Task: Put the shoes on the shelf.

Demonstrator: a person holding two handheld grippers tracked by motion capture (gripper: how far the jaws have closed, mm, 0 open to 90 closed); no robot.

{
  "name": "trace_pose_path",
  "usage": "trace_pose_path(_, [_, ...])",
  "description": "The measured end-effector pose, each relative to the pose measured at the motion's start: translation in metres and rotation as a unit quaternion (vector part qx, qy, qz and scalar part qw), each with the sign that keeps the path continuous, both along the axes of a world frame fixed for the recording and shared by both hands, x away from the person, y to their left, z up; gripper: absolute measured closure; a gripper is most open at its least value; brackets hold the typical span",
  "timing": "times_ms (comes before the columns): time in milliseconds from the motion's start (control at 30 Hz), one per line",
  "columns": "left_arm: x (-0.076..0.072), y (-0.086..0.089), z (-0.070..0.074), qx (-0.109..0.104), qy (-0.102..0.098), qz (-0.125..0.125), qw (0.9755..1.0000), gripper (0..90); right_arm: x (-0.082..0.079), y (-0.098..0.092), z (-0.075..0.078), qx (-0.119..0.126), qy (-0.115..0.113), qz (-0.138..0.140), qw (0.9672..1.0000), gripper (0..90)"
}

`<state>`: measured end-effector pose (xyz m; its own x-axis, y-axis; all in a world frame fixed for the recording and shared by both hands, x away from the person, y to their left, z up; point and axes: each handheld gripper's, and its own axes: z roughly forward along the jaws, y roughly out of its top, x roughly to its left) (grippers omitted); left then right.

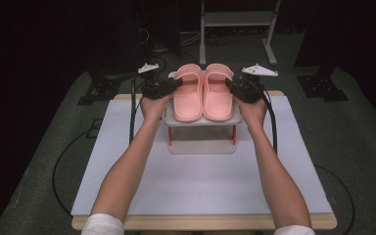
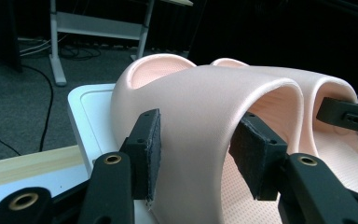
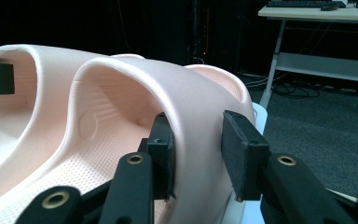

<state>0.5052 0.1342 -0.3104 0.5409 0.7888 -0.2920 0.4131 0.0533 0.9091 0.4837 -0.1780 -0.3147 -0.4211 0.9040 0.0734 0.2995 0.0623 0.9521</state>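
I see a pair of pink slide sandals side by side on the top shelf of a small white rack point(image 1: 201, 121) with red legs, toes toward me; the left slide point(image 1: 188, 96) and the right slide point(image 1: 219, 95) touch along their inner edges; the rack stands on a white board point(image 1: 200, 181) laid over a wooden table point(image 1: 205, 223).

My left gripper point(image 1: 176, 84) straddles the outer side of the left slide's strap; in the left gripper view one pad sits against the outside of the strap point(image 2: 214, 126) and the other inside, under the arch, close to it; the jaws stand part-way closed around the strap, but whether they are truly clamping I cannot tell.

My right gripper point(image 1: 230, 85) mirrors this on the right slide point(image 3: 177, 102); in the right gripper view the inner pad lies against the strap's underside while the outer pad stands just off its outer face with a gap showing, so I read these jaws as apart around the strap, not pinching.

Both hands, the left hand point(image 1: 154, 105) and the right hand point(image 1: 252, 108), hold the grippers at shelf level; cables trail toward me; dark floor and a metal desk frame point(image 1: 237, 29) lie beyond.
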Motion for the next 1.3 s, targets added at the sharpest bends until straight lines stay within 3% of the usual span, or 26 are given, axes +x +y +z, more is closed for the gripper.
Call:
trace_pose_path(567, [0.008, -0.004, 0.001, 0.014, -0.003, 0.0, 0.9999, 52.5, 0.009, -0.001, 0.003, -0.015, 0.003, 0.0, 0.9999, 64.8])
trace_pose_path(1000, [0.007, -0.003, 0.001, 0.009, -0.006, -0.005, 0.9999, 50.2, 0.009, -0.001, 0.003, -0.019, 0.004, -0.001, 0.9998, 63.4])
trace_pose_path(1300, [-0.002, -0.003, 0.001, 0.015, -0.01, -0.007, 0.9998, 46.8, 0.0, -0.011, -0.002, 0.01, 0.012, 0.008, 0.9998, 59.1])
